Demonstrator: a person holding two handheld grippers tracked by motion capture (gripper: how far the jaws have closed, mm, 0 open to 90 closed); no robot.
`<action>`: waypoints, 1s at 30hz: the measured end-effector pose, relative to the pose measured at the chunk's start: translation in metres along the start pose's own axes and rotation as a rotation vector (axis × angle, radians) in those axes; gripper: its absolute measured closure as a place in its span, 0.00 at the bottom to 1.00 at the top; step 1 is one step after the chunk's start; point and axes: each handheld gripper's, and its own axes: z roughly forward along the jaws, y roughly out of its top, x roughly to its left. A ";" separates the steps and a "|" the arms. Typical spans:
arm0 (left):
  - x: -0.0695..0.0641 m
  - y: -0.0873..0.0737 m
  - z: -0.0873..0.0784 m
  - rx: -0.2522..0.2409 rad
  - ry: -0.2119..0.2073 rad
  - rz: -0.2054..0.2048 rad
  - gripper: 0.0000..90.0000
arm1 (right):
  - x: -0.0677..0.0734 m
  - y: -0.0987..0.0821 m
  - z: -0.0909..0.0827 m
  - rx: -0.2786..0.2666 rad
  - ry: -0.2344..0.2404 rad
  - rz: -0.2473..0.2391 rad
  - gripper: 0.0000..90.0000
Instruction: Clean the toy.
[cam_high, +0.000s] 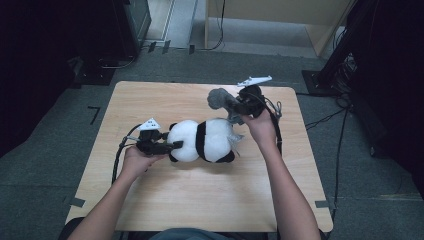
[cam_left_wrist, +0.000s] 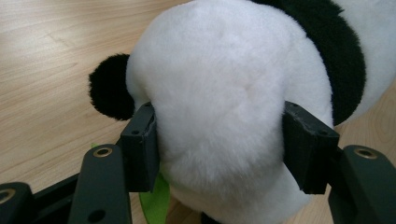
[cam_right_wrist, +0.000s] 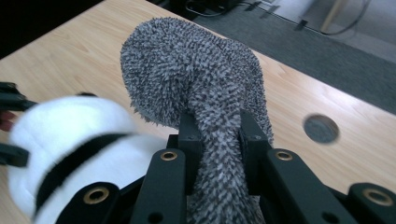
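We squeezed the toy panda (cam_high: 202, 140) on the worktop (cam_high: 200, 200) with our left tool (cam_high: 175, 145) to keep it still, while our right tool (cam_high: 234, 106) pinched the fuzzy grey sock (cam_high: 218, 98) above the panda.

Left hand-held gripper (cam_high: 172, 145) half-spread, right (cam_high: 231, 106) clamped.

A black-and-white plush panda (cam_high: 202, 140), a speckled grey fuzzy sock (cam_right_wrist: 205, 93), and a pale wood-grain table (cam_high: 200, 200).
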 end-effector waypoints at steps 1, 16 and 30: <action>0.000 0.000 0.000 -0.001 0.000 -0.001 0.41 | 0.005 0.005 0.005 0.007 0.006 -0.013 0.85; -0.001 0.002 0.000 0.008 0.010 -0.002 0.42 | 0.078 0.042 0.067 0.071 0.128 -0.107 0.85; -0.001 0.004 0.002 0.043 0.021 -0.026 0.45 | 0.108 0.026 0.110 0.235 0.124 -0.251 0.86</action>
